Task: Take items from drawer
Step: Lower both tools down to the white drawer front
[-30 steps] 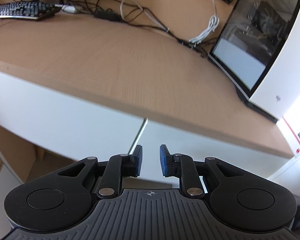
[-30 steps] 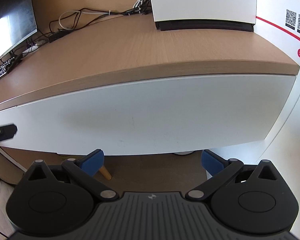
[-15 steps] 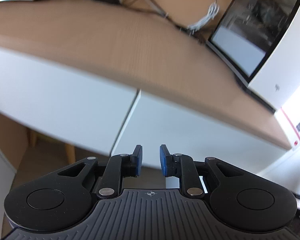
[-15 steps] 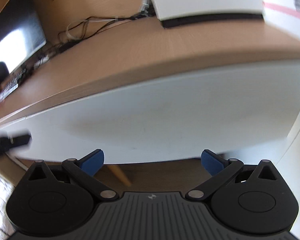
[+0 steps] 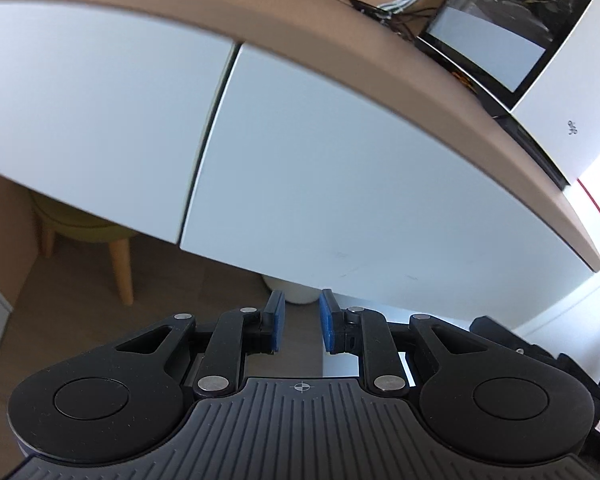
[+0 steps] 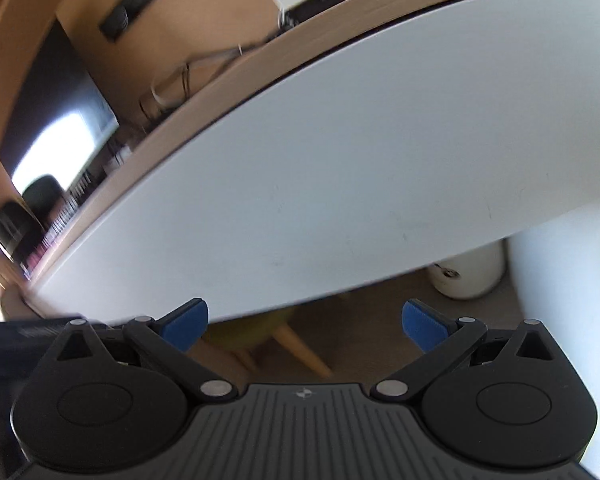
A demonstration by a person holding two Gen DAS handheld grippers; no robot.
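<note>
Both grippers lowered, drawer front [image 5: 360, 184] closed

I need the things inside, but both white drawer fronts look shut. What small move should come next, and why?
Probably slide the open right gripper up under the lower edge of the right-hand white drawer front and pull. It shows no handle, and the left gripper is nearly closed and empty.

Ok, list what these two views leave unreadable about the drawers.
- Drawer contents: both white drawer fronts are closed, in both views.
- Handles or pull edges: none visible; the lower edge is blurred in the right wrist view.
- Left drawer front: cut off by the left wrist frame edge.
</note>
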